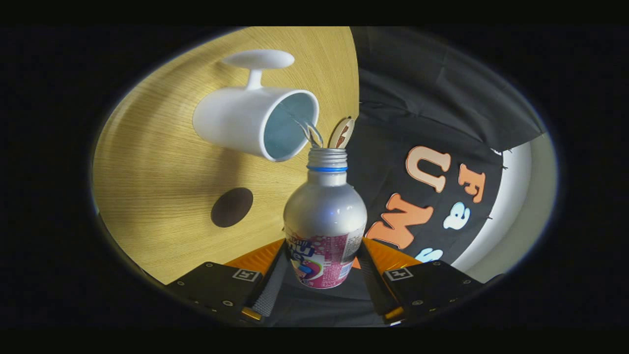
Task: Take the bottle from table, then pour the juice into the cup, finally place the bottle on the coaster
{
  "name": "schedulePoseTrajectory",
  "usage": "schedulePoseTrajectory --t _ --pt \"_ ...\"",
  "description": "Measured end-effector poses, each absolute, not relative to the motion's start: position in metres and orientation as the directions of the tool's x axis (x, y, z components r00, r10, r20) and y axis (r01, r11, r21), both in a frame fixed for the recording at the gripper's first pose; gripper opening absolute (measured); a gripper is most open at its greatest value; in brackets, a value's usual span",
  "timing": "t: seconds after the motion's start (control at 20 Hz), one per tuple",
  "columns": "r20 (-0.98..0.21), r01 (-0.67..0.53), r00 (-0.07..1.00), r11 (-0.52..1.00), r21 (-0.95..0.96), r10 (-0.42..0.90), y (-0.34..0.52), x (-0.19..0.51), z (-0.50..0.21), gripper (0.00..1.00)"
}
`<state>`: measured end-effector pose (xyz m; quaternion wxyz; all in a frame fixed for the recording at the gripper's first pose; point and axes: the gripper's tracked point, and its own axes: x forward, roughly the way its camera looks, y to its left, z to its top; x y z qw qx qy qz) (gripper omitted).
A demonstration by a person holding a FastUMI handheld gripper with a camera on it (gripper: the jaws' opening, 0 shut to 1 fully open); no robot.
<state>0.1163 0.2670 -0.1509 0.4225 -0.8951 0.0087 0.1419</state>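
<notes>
The gripper (pixel 324 275), clamped on the bottle (pixel 325 221), pours toward the cup (pixel 255 123) at 11 o'clock; over-tilting risks juice spilling onto the table (pixel 162 187).

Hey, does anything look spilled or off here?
Nothing stands out. The gripper is shut on the silver bottle with a pink label, tipped toward the white mug; a clear stream runs from its mouth into it.

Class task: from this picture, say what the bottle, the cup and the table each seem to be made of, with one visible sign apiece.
Bottle, held in the claw: probably metal, silvery sheen, printed wrap.
Cup: likely glazed ceramic or plastic, smooth matte white.
Table: wood or wood-look laminate, fine straight grain.
</notes>
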Motion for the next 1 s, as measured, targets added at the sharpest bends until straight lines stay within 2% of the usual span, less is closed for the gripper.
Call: schedulePoseTrajectory --t 1.0 --pt "-0.257 -0.1 0.962 -0.746 -0.659 0.098 0.2738 0.1181 -0.1493 0.77"
